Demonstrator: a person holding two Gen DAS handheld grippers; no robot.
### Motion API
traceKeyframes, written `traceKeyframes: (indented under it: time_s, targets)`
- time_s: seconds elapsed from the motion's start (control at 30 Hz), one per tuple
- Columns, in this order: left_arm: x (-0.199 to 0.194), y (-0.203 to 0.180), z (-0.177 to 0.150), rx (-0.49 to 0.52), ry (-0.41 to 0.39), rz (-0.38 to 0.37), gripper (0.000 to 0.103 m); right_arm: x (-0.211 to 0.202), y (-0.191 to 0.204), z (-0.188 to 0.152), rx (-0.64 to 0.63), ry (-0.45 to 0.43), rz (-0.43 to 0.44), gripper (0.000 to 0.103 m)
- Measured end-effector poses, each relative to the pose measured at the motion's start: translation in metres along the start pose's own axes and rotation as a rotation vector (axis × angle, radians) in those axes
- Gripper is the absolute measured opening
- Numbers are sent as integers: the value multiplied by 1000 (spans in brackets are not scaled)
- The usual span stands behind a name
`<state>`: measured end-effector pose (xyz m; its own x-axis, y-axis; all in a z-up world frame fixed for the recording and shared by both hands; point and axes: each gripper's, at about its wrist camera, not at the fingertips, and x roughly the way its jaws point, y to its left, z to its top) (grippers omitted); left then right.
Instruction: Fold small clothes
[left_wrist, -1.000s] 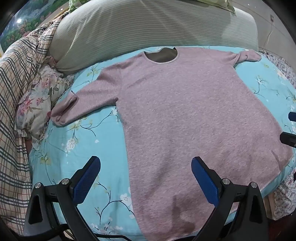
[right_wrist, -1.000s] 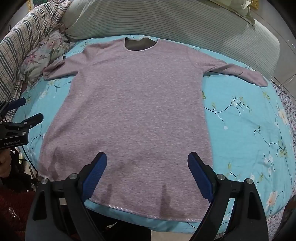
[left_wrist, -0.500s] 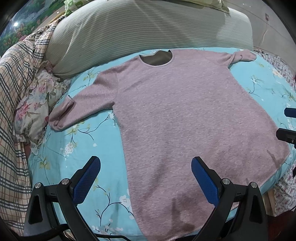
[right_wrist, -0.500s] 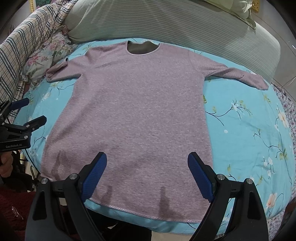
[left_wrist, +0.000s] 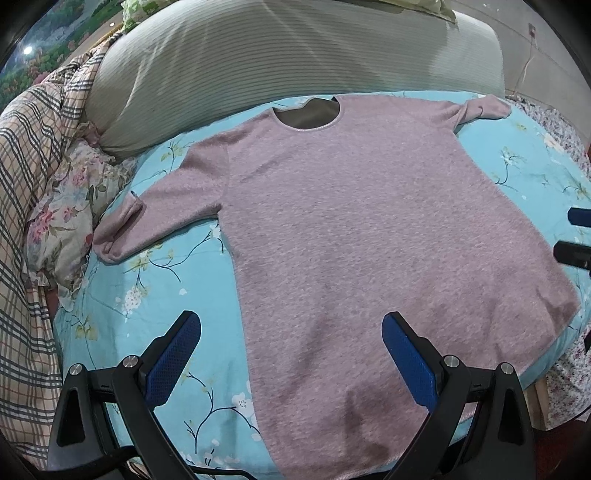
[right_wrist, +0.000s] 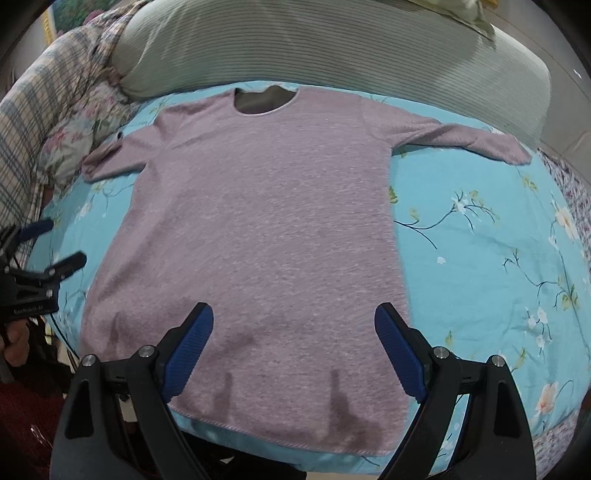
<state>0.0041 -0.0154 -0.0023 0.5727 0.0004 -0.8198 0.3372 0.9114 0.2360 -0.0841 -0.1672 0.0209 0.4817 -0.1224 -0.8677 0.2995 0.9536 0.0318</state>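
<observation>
A pink long-sleeved top (left_wrist: 369, 229) lies flat and spread out on a turquoise floral sheet (left_wrist: 155, 295), neck away from me, both sleeves out to the sides; it also shows in the right wrist view (right_wrist: 266, 229). My left gripper (left_wrist: 291, 343) is open and empty, hovering above the hem's left part. My right gripper (right_wrist: 293, 343) is open and empty above the hem's right part. Each gripper shows at the edge of the other's view: the right gripper (left_wrist: 576, 236), the left gripper (right_wrist: 48, 243).
A grey-green striped bolster (left_wrist: 280, 62) lies behind the neck. A plaid blanket (left_wrist: 26, 184) and a floral pillow (left_wrist: 62, 221) are piled at the left. The bed's front edge (right_wrist: 295, 458) runs just under the hem.
Both grippers have risen and drawn slightly back from the top, so it sits lower in both views. Both stay open. The top has not moved.
</observation>
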Motion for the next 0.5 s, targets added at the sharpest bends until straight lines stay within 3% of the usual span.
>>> traceKeyframes:
  time_s: [0.17,0.3,0.5]
  targets:
    - [6,2,4,-27,-27,-23,99,8,-29,12,66,-10,2,89]
    - [17,4,13,-65,-5,-71,99,16,-58,26,133,-19,5,89]
    - [36,2,34,-79,22,-71,99,33,-124,61,273,-49,-8,89]
